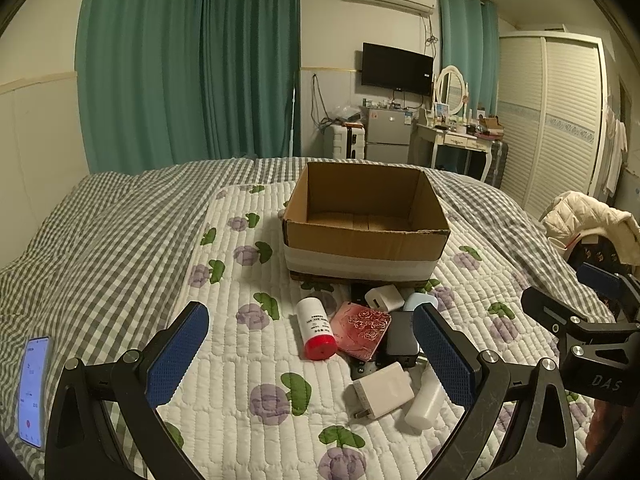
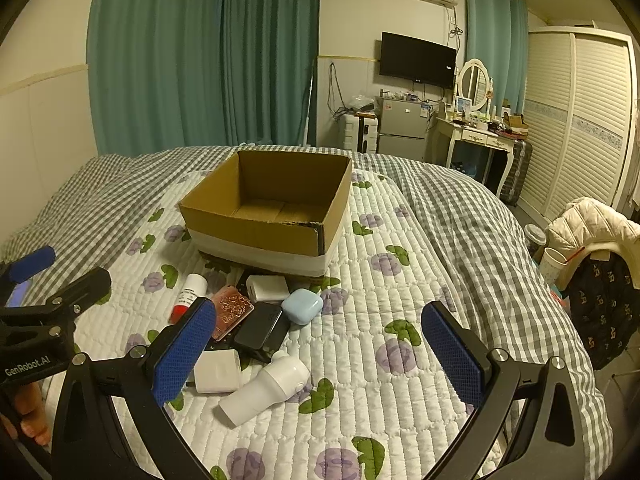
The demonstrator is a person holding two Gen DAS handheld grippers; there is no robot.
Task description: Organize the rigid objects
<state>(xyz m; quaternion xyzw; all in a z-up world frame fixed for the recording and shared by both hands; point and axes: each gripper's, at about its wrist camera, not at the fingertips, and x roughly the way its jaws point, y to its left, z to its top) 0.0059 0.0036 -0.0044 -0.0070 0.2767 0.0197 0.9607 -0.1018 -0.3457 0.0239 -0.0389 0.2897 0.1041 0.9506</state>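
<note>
An open cardboard box (image 1: 366, 240) (image 2: 256, 236) stands empty on the quilted bed pad. In front of it lies a pile: a white tube with a red cap (image 1: 315, 328) (image 2: 188, 294), a pink rose-patterned case (image 1: 362, 328) (image 2: 232, 312), a black power bank (image 1: 402, 338) (image 2: 260, 330), a light blue earbud case (image 1: 420, 302) (image 2: 302, 305), two white chargers (image 1: 384, 390) (image 1: 383, 297) (image 2: 218, 370) (image 2: 267, 287) and a white bottle (image 1: 426, 400) (image 2: 266, 390). My left gripper (image 1: 312, 360) hovers open over the pile. My right gripper (image 2: 320, 354) is open just right of it.
A lit phone (image 1: 34, 388) lies on the checked duvet at the left. A chair with a cream jacket (image 2: 592, 224) stands by the bed's right edge. Beyond the bed are a fridge (image 1: 388, 136), a dressing table (image 1: 460, 140) and a wardrobe.
</note>
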